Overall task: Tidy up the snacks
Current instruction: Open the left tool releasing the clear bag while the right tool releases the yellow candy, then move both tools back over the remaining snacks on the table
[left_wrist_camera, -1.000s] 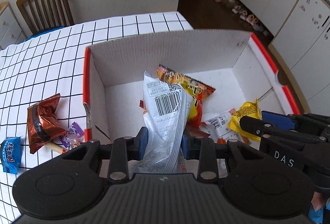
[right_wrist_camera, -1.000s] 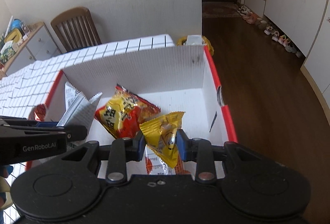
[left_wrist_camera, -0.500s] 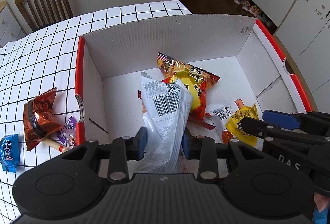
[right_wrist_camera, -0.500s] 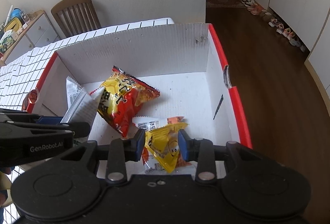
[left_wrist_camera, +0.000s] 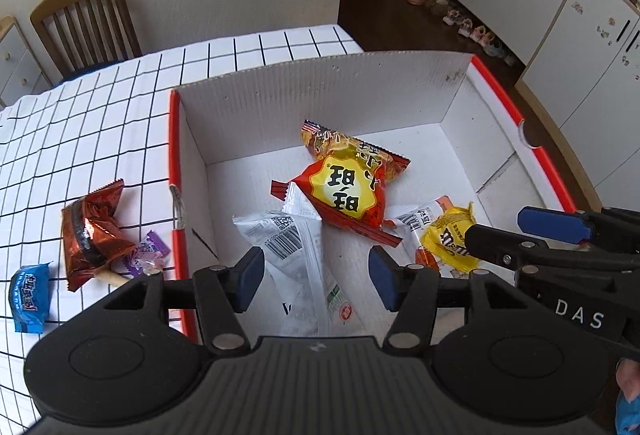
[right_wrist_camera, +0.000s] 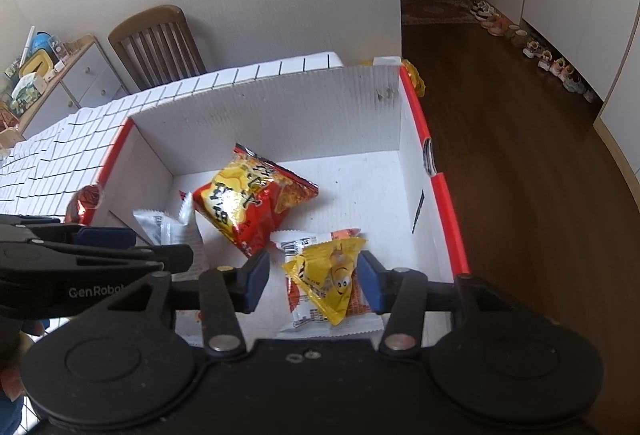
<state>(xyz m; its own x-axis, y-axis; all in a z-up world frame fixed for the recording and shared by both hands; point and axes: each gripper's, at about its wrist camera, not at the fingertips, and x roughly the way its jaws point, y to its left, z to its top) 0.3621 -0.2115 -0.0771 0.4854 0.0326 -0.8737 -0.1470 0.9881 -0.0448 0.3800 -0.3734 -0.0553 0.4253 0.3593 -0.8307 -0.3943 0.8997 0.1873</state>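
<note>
Snacks left on the table, the brown packet [left_wrist_camera: 94, 231] foremost, lie left of the box [left_wrist_camera: 173, 163], nearer the left gripper [left_wrist_camera: 316, 275], whose empty jaws are opening.

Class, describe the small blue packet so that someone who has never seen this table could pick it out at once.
Start at the big white cardboard box with red edges on the checked tablecloth. Outside its left wall lies a loose cluster of snacks. The blue packet lies farthest from the box, apart from the crinkled brown wrapper and small purple sweet, and is the only blue one.
</note>
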